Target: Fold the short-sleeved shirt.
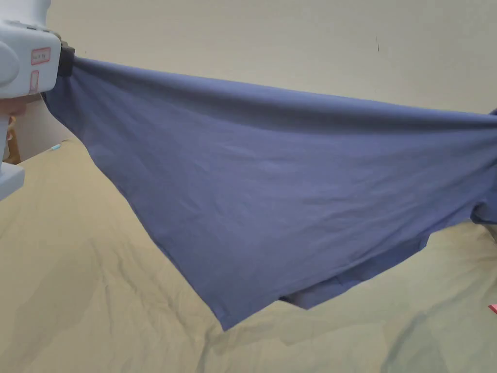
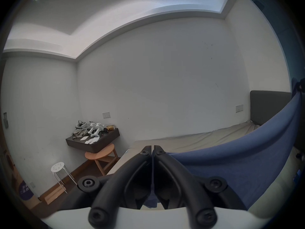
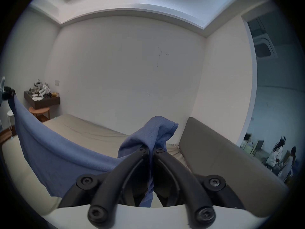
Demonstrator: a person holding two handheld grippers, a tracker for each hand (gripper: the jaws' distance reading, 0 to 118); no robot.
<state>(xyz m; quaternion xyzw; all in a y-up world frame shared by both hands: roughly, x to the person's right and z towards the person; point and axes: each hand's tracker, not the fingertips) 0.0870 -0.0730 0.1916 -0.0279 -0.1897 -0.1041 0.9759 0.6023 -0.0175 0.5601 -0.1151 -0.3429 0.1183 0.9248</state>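
Observation:
A blue short-sleeved shirt (image 1: 272, 179) hangs stretched in the air above a beige bed (image 1: 73, 272). Its top edge runs taut from upper left to the right edge of the head view, and its lower part sags to a point near the sheet. My left gripper (image 1: 65, 60) is shut on the shirt's left corner; in the left gripper view the jaws (image 2: 152, 148) press together on blue cloth (image 2: 239, 163). My right gripper (image 3: 150, 148) is shut on the other end, with a bunch of blue cloth (image 3: 156, 130) sticking up past its tips.
The bed stands against a plain wall with a dark headboard (image 3: 222, 164) at one end. A dark wall shelf (image 2: 94, 140) with clutter, a round wooden stool (image 2: 100, 155) and a white stool (image 2: 59, 168) are past the bed's foot. Two people (image 3: 279, 158) are in a far room.

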